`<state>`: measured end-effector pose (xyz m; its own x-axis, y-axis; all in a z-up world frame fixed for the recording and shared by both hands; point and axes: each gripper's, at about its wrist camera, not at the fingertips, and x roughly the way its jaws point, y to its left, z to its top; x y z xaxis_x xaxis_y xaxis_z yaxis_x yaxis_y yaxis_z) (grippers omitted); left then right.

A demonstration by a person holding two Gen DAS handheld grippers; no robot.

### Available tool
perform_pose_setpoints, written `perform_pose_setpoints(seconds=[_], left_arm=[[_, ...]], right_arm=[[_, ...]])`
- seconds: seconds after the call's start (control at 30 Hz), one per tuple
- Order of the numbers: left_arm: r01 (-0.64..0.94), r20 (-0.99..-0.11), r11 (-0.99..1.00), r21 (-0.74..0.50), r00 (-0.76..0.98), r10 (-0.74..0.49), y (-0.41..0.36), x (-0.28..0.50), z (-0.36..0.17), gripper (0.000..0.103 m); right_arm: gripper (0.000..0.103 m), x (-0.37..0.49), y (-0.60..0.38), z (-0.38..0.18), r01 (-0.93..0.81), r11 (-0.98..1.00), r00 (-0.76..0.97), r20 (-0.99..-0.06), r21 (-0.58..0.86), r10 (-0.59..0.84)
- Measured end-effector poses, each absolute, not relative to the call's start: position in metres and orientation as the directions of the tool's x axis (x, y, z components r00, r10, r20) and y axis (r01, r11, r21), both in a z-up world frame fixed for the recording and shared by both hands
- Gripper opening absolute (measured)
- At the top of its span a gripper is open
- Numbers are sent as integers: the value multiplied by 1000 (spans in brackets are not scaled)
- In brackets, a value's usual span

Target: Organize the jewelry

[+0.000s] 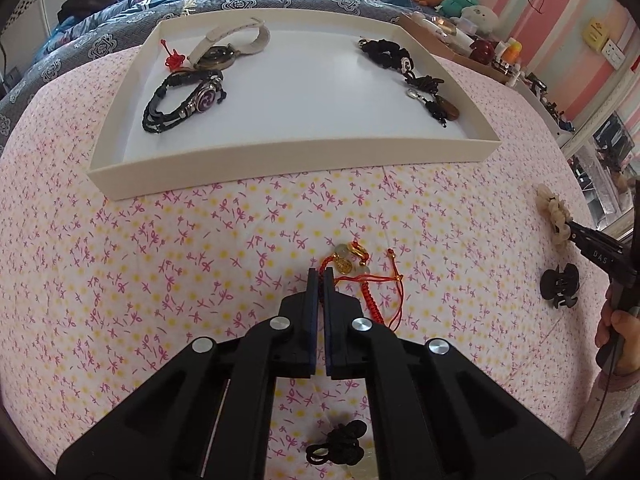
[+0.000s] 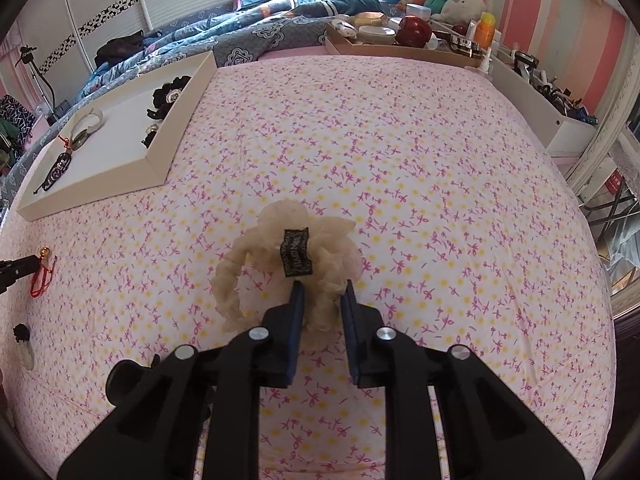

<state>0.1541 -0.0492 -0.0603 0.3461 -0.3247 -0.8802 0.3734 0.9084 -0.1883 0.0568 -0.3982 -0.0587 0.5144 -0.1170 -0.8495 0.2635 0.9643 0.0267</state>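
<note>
Tray (image 1: 280, 168) lies ahead of left gripper (image 1: 321, 276), clenched on red cord bracelet (image 1: 366, 292), and ahead-left of right gripper (image 2: 322, 292), grasping cream scrunchie (image 2: 280, 264).

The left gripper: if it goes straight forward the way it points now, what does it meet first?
The left gripper is shut on the red cord bracelet, whose gold charms lie just ahead. Beyond them comes bare flowered sheet, then probably the near wall of the white tray; depth is unclear.
</note>
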Motion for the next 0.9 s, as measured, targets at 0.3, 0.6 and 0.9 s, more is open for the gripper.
perform_pose_setpoints(seconds=[0.3,0.6,0.9], left_arm=[[369,-886,905,-210,319,-336,-51,156,-61,0],[379,-884,903,-200,328,-334,-63,148,-53,32],[401,-891,901,-167,330,-312,-76,142,-57,48]], right_arm=[[19,57,-400,-60,262,964,518,-849,41,-104],[19,56,-400,-61,262,964,518,-849,42,-104],[19,56,-400,-61,262,964,518,-849,42,-104]])
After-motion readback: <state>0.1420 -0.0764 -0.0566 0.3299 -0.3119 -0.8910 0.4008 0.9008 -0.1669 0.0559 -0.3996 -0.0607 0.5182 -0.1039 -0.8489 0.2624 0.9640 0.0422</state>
